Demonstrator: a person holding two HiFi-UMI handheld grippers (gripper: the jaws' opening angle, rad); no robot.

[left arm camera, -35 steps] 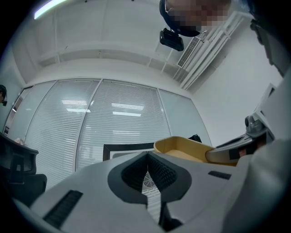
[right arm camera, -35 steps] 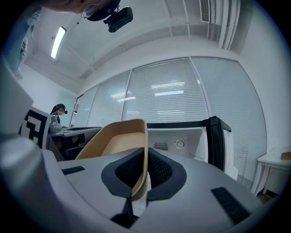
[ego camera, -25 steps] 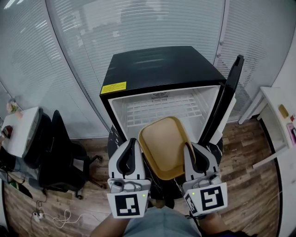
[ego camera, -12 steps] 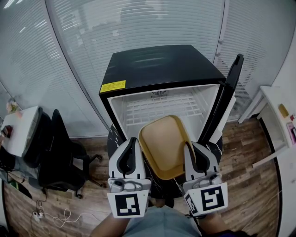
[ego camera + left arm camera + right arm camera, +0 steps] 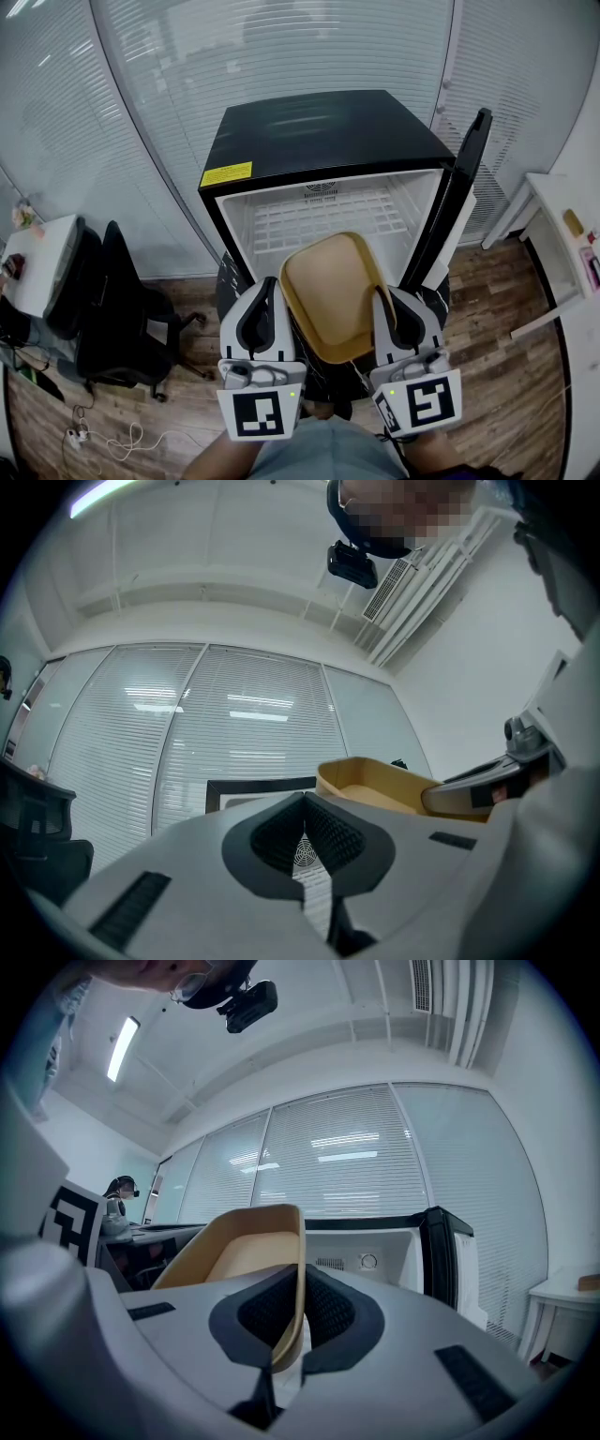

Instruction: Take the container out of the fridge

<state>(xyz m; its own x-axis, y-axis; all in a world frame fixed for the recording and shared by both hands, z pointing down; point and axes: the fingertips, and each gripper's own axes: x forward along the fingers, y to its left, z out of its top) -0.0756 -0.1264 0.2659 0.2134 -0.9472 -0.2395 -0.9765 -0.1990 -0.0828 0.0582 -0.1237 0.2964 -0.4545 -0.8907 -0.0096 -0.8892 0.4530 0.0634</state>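
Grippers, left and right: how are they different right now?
The right gripper is pinching the rim of the tan container; the left gripper pinches nothing, its jaws closed on each other. The container sits beside the left gripper, outside its jaws, but between the right gripper's jaws. Both are shut, white with black pads, and in front of the open fridge.

We see a tan container (image 5: 328, 298), a paler beige inside. Our left gripper (image 5: 268, 283) and right gripper (image 5: 379, 298) are light grey with black, finely ribbed pads (image 5: 333, 1314). Each marker cube (image 5: 258, 415) carries black squares on white. The fridge (image 5: 319, 136) is glossy black outside and white inside, with a yellow label (image 5: 226, 174) on its top and a white wire shelf (image 5: 323, 216). The floor (image 5: 506, 328) is brown wood planking, the blinds (image 5: 281, 47) are pale horizontal slats, and the chair (image 5: 122, 309) is black.
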